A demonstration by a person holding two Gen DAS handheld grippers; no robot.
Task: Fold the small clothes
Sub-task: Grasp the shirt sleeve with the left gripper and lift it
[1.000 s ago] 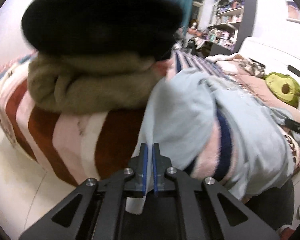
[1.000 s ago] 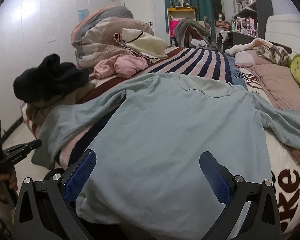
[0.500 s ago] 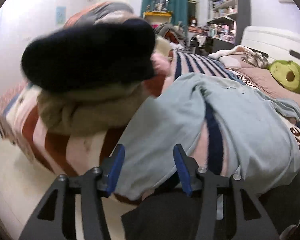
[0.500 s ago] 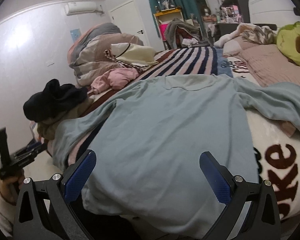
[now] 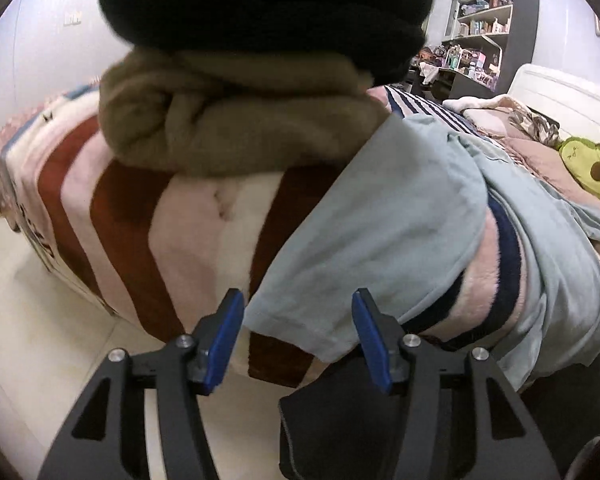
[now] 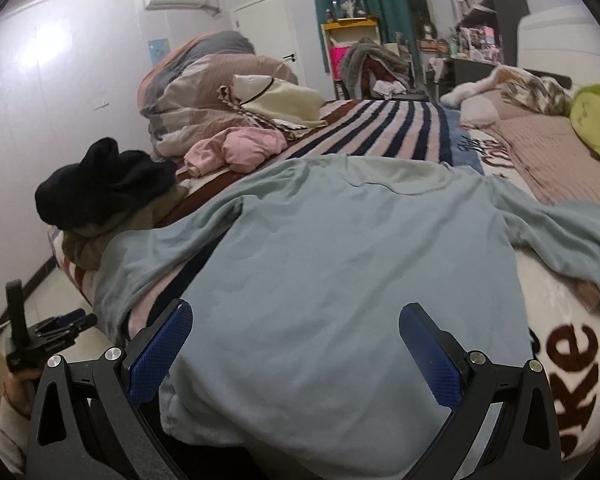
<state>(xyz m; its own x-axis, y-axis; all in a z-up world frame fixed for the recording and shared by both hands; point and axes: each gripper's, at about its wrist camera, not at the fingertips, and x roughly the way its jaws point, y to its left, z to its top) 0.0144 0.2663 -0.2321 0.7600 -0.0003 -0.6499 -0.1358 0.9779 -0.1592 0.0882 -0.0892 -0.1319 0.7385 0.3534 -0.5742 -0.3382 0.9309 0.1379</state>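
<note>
Two handheld grippers face a pale blue long-sleeved cotton shirt [image 6: 340,280] spread flat, front down, across a bed covered by a pink, white and rust striped fleece blanket [image 5: 172,224]. Left gripper [image 5: 296,336]: jaws part-way apart and opening, the shirt's left sleeve cuff [image 5: 300,320] hanging between the blue pads, unpressed. Right gripper [image 6: 296,352]: jaws wide apart above the shirt's hem, gripping nothing. A black knitted garment [image 5: 260,12] lies on an olive-brown fleece bundle [image 5: 236,120] at the bed corner, just beside the sleeve. A green avocado plush toy [image 5: 588,168] rests near the headboard.
</note>
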